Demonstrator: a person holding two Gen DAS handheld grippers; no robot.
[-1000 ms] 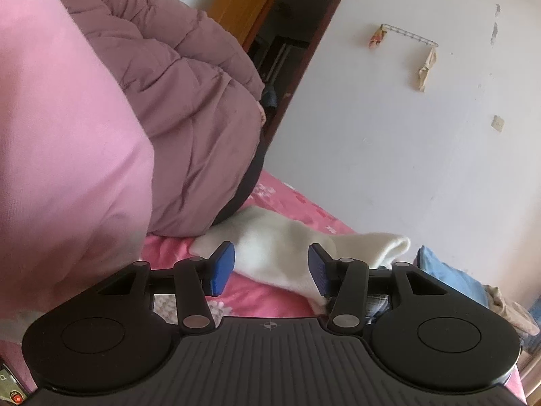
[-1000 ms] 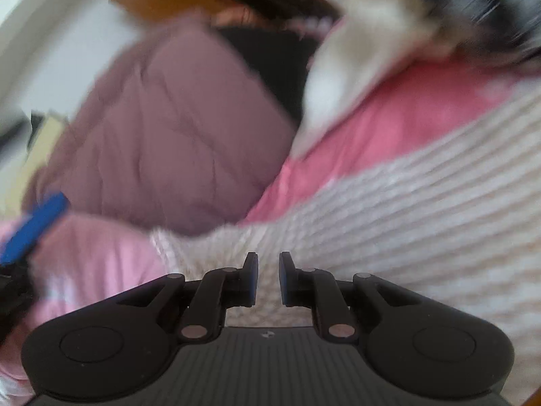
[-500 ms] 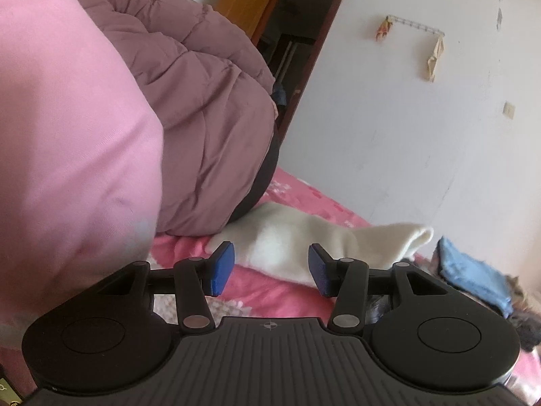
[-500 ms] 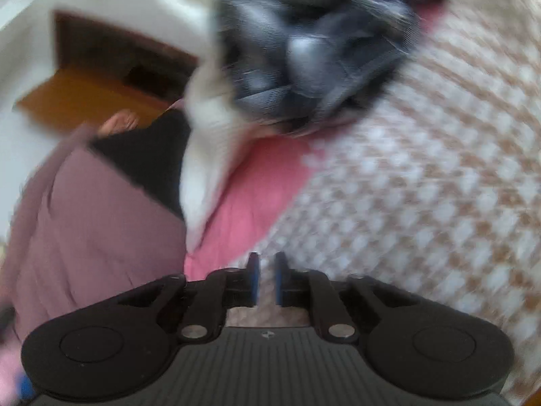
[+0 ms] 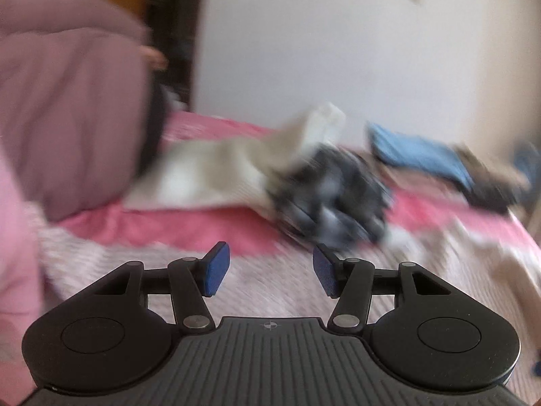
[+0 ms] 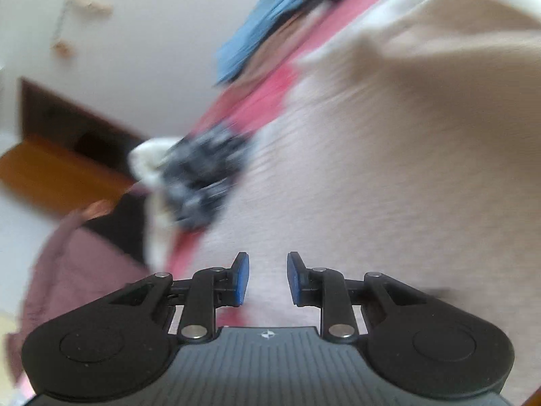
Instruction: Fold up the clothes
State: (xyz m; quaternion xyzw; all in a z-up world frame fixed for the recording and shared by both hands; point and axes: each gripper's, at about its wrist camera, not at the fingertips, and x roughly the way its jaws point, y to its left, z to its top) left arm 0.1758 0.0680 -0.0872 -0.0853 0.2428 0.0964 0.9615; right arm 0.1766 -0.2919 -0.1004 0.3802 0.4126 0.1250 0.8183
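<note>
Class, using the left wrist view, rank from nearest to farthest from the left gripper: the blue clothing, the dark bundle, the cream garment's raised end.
1. dark bundle, just ahead, slightly right
2. cream garment's raised end, behind it
3. blue clothing, far right

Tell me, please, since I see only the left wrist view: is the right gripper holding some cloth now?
Observer: No. The right gripper is open, with nothing between its pads.
Operator: What lies under it?
Observer: A pale ribbed garment, which fills most of the right wrist view. The blur hides whether the gripper touches it.
Operator: Is the garment flat there?
Observer: Not everywhere. A raised fold stands at the upper right of that view.
</note>
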